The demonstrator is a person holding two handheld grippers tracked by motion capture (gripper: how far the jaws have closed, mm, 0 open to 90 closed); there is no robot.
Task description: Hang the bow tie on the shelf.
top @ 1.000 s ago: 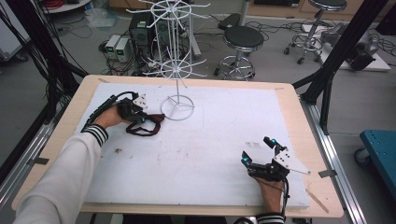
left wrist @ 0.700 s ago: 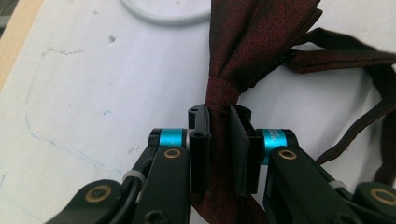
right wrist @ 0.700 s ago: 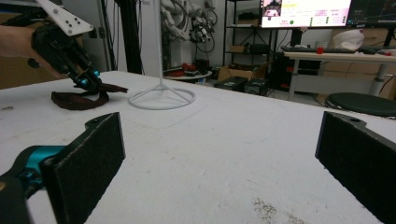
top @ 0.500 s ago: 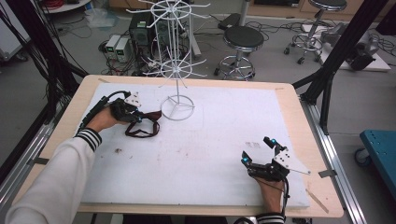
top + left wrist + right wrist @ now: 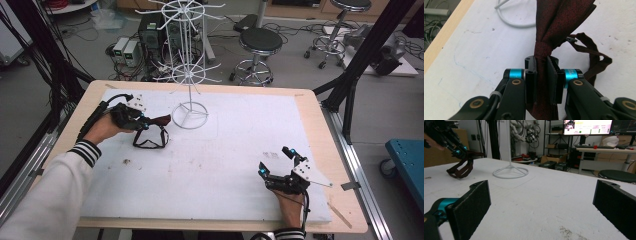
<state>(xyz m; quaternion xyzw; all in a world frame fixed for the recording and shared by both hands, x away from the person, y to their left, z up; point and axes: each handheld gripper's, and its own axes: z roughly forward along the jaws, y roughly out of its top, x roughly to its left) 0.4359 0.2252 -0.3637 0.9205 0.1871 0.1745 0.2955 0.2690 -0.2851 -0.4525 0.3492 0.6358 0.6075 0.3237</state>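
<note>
1. Left forearm, in a white sleeve with a striped cuff, enters the high view from 7 o'clock and runs up toward 1 o'clock. The left hand wraps the left gripper, raised slightly off the white mat, jaws aimed toward 3 o'clock.

2. Left gripper jaws narrow, clamped on a dark red bow tie. In the left gripper view the pads pinch the cloth just below its centre knot; one wing fans upward past the knot, the other hangs down between the jaws.

3. Bow tie sits at about 10 o'clock on the mat, near the round base of the white wire rack, not touching it. Its long axis, seen from above, runs roughly 9-to-3 o'clock, free wing pointing at 3 o'clock toward the rack base.

4. The neck strap hangs below the gripper as a dark loop; its lower end reaches the mat toward 5 o'clock of the jaws. In the left gripper view the strap curls off at 3 o'clock.

5. Right hand comes in from 6 o'clock, near the mat's front edge at about 5 o'clock. Right gripper lies low on the mat, pointing toward 11 o'clock.

6. Right gripper jaws spread wide, nothing between them; in the right gripper view the two pads stand far apart with bare mat between.

7. The two grippers are well apart.
</note>
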